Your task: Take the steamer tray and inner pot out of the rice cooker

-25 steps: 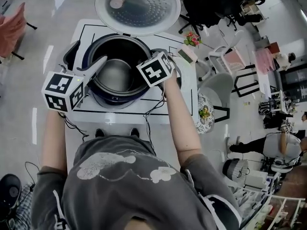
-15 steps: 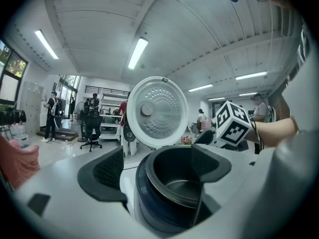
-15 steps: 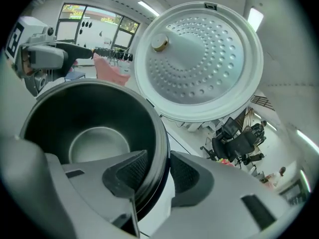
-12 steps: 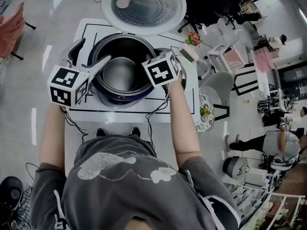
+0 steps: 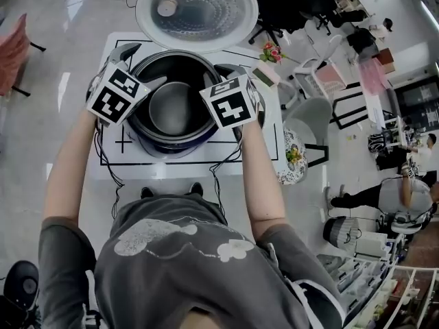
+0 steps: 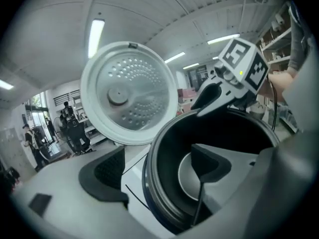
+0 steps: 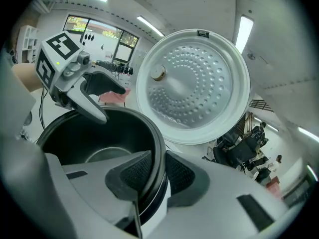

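The rice cooker [image 5: 147,142] stands open on the white table, its round lid [image 5: 197,9] raised at the back. Inside sits the dark inner pot [image 5: 171,108], with a bare bottom. My right gripper [image 7: 158,176] has just been closing on the pot's right rim [image 7: 158,148]; its pads now press on both sides of it. The left gripper [image 6: 157,173] is open and straddles the pot's left rim [image 6: 149,183], one jaw outside and one inside. From the head view, the left gripper [image 5: 140,66] and right gripper [image 5: 226,81] sit at opposite sides of the pot.
The white table [image 5: 260,149] has black lines marked round the cooker. A small pot of flowers [image 5: 273,53] stands at its back right corner. Chairs [image 5: 312,125] and a stool with a plate [image 5: 291,157] crowd the right side. A person [image 5: 405,197] is further right.
The left gripper has swung in from the table's left side, rolled, and now sits over the pot's left rim. The right gripper has stayed at the right rim.
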`<move>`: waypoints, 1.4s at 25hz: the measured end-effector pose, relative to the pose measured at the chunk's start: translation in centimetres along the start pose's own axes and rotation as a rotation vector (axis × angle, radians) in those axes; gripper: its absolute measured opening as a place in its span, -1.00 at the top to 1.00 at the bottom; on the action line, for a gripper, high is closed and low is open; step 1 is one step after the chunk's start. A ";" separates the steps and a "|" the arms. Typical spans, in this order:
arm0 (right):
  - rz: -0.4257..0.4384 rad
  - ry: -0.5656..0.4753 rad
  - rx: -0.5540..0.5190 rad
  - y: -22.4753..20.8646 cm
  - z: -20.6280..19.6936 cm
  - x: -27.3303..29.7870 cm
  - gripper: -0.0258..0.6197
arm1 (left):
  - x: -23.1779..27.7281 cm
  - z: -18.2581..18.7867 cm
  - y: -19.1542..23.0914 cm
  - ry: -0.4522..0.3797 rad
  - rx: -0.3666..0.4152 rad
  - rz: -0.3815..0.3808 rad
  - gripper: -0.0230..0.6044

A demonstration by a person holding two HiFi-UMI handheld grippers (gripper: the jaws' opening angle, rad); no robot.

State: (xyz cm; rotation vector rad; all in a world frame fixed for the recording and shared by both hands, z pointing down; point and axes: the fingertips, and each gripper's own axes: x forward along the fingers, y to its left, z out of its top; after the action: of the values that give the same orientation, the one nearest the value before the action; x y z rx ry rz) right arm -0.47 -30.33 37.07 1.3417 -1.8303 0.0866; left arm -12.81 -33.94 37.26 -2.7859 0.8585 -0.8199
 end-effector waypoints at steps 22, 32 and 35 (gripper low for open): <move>-0.096 -0.143 -0.014 -1.2 2.3 -3.9 0.60 | 0.9 1.0 0.6 0.203 0.030 -0.012 0.73; -0.230 -0.402 0.005 -3.4 5.1 -10.6 0.62 | -5.8 9.8 -0.2 -0.056 0.140 0.165 0.79; -0.255 -0.465 -0.008 -4.5 4.3 -12.6 0.62 | -6.3 11.7 -1.8 -0.090 0.155 0.203 0.79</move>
State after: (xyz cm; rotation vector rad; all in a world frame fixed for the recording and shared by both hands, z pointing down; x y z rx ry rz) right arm 1.53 -24.87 24.22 1.6786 -2.0053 -0.3977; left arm -10.13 -29.57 24.84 -2.5307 0.9963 -0.6913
